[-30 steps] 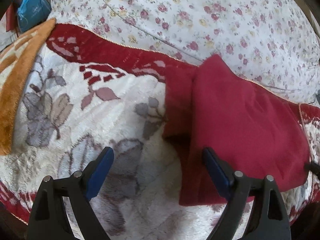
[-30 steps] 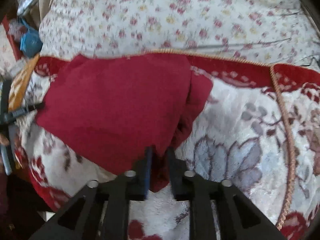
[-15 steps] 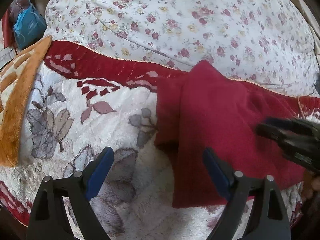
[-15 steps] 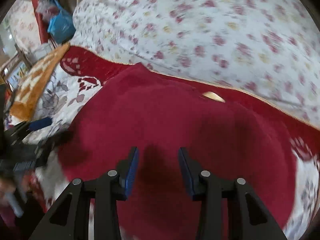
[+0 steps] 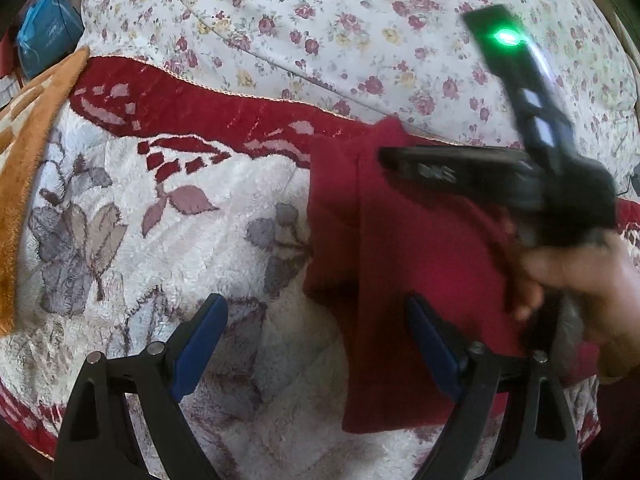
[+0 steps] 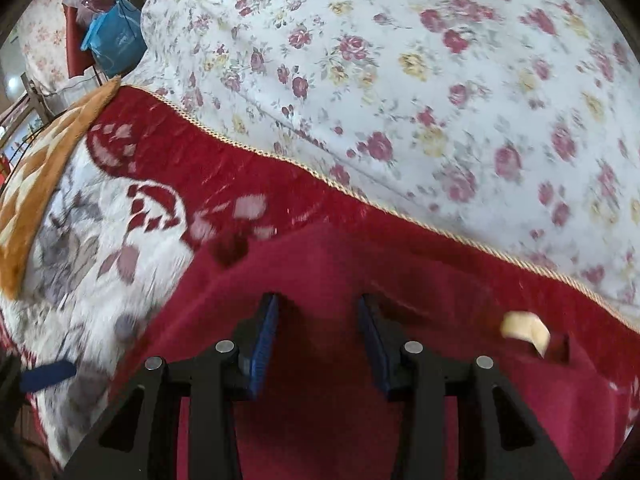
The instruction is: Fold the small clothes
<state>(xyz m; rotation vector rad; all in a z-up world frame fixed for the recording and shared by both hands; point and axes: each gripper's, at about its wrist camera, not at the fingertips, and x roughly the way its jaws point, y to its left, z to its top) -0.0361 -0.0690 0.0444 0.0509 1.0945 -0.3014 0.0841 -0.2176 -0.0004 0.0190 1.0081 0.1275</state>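
- Left wrist view: the left gripper [image 5: 316, 344] is held wide open with nothing between its fingers, hovering above the plush floral blanket [image 5: 168, 240]. The red garment [image 5: 420, 264], already folded over itself, lies on the blanket just ahead and to the right, its far corner touching the blanket's red border.
- The right gripper [image 5: 404, 160] is seen blurred above the garment, carried by a hand [image 5: 580, 280]. Its finger gap cannot be judged from here.
- Risk: should the left fingers close too far left, only blanket pile may be pinched, since the fabric edge sits near the right finger alone.
- Right wrist view: the right gripper [image 6: 316, 332] is partly open, its jaws opening, with nothing clamped; the red garment [image 6: 320, 360] lies below, and a pale label [image 6: 524, 330] shows on it to the right.
- Risk: the loose layer could slide or spring back, undoing the fold.
- Motion blur softens this view; the garment's near edge is cut off by the frame, and its layers cannot be counted. The flowered sheet [image 6: 400, 80] fills the background.
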